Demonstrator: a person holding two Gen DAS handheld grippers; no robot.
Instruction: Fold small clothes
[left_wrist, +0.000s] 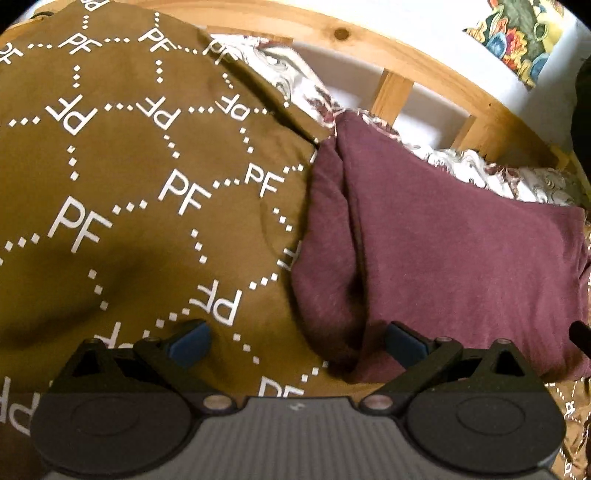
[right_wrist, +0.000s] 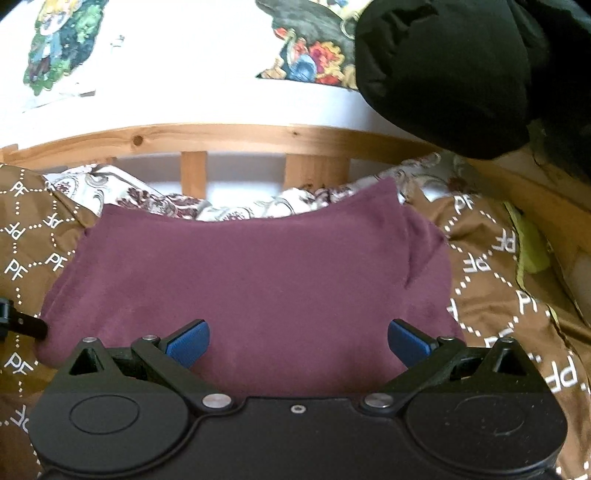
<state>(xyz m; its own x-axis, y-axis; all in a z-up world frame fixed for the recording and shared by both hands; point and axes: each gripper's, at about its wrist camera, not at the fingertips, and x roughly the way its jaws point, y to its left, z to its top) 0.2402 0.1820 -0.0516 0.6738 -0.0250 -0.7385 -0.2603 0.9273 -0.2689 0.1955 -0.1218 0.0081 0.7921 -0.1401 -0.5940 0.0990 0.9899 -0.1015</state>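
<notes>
Now both tongs, left (left_wrist: 295, 341) and right (right_wrist: 298, 341), are spread wide and pinch nothing, poised over the folded maroon garment (right_wrist: 243, 280), which lies on the brown blanket (left_wrist: 129, 184) near the bed's wooden headboard (right_wrist: 221, 138).

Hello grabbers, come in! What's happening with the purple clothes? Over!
Left gripper open, empty. Right gripper open, empty. Maroon fleece garment lying folded on brown PF-lettered blanket, neither gripper holding it. Nothing in the way.
</notes>
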